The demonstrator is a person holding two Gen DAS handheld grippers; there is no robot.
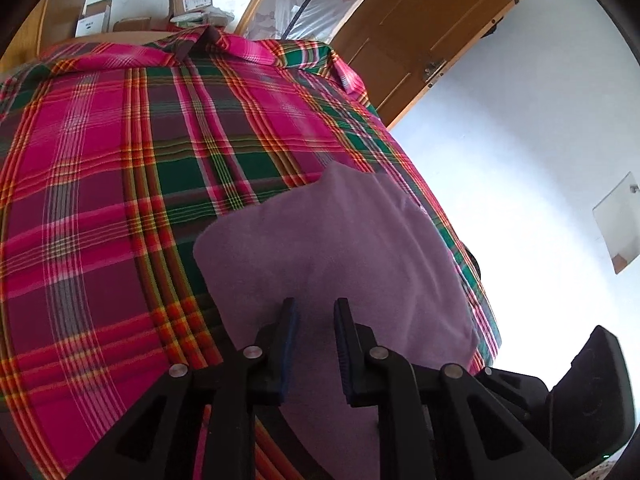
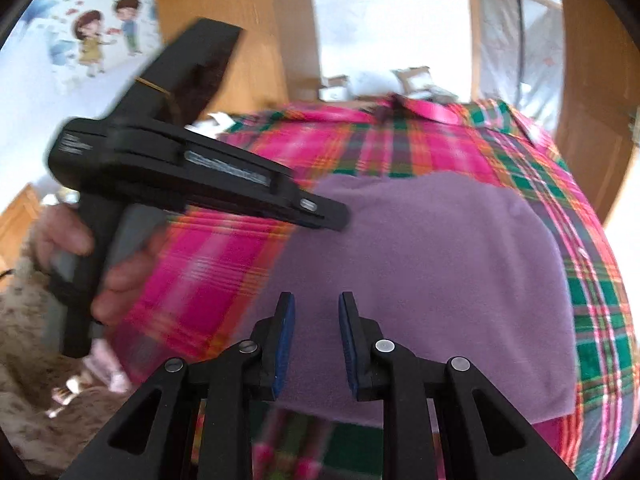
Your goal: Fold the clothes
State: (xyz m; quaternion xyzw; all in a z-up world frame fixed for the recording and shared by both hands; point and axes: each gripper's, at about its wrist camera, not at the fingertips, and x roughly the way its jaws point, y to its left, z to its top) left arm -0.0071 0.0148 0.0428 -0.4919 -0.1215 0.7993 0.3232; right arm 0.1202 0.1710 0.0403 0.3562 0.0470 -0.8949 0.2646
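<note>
Left tongs (image 1: 316, 308) and right tongs (image 2: 316, 304): both parted and empty above a purple garment (image 1: 344, 248), soft, light and limp, lying partly folded on a plaid cloth (image 1: 100, 160); best pinched at a corner or edge.

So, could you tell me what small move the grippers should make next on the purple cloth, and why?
Probably lower the left gripper and close it on the near edge of the purple cloth. Both grippers, including the right gripper, hover open above it, holding nothing.
</note>
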